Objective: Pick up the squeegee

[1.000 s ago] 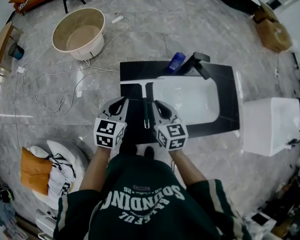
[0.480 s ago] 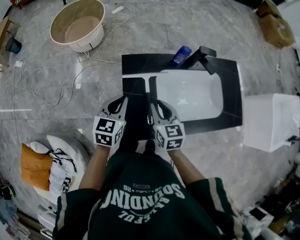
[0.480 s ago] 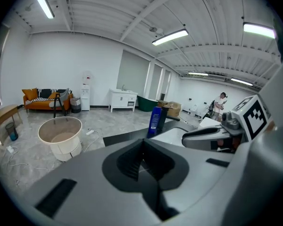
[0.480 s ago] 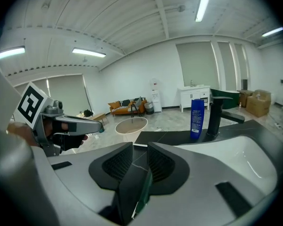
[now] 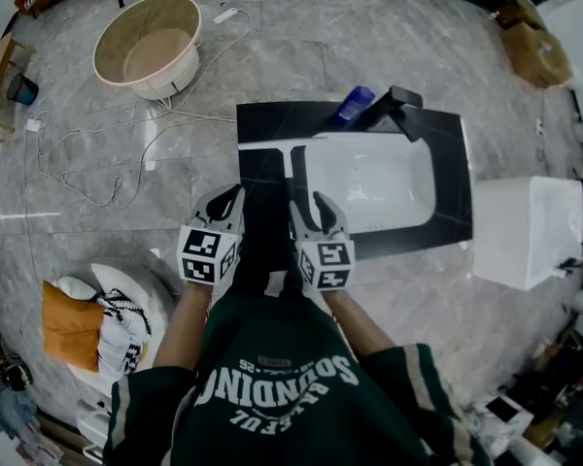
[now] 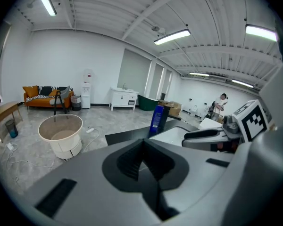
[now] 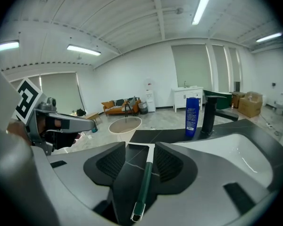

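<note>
The squeegee (image 5: 295, 169) lies flat on the black countertop (image 5: 262, 124), its white blade at the far end and its dark green handle (image 7: 145, 182) pointing back at me. My right gripper (image 5: 307, 205) sits low over the counter with the handle running between its jaws (image 7: 140, 147). The jaws are opening, and the pads stand clear of the handle on both sides. My left gripper (image 5: 230, 198) hovers just left of it over the counter's near edge, pads together (image 6: 142, 142), holding nothing.
A white sink (image 5: 369, 178) is set into the counter right of the squeegee, with a black faucet (image 5: 394, 105) and a blue bottle (image 5: 353, 105) behind it. A beige tub (image 5: 148, 51) and cables (image 5: 97, 153) lie on the floor at left, a white box (image 5: 520, 231) at right.
The right gripper's jaws have spread apart around the squeegee handle. Both grippers have sunk a little toward the counter.
</note>
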The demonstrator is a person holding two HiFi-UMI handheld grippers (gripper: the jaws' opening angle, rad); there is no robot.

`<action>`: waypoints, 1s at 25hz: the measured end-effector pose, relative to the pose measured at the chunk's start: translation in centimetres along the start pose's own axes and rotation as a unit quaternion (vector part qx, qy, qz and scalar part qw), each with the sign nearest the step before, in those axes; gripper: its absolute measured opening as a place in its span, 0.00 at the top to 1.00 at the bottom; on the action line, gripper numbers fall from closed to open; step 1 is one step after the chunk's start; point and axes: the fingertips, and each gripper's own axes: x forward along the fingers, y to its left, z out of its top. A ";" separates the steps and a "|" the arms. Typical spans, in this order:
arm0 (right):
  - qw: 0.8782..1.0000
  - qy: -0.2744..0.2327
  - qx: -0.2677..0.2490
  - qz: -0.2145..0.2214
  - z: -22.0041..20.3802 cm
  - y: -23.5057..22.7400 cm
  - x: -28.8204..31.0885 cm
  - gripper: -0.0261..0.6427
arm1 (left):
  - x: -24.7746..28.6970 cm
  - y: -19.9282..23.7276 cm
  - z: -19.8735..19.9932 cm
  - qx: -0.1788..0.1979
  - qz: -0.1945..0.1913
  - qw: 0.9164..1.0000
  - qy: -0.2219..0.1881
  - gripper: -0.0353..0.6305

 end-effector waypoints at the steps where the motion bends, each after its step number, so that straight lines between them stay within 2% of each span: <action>1: 1.000 0.003 -0.001 -0.002 -0.1 0.0 0.2 0.70 | 0.0 0.1 0.0 0.000 0.000 1.000 0.001 0.94; 15: 0.998 0.067 -0.017 -0.011 -4.1 0.2 4.7 0.70 | -0.6 1.7 -1.8 -0.016 0.000 1.000 0.015 0.94; 25: 0.995 0.097 -0.001 -0.036 -4.3 -1.6 9.4 0.70 | -0.4 3.9 -2.5 -0.022 0.005 0.999 0.027 0.94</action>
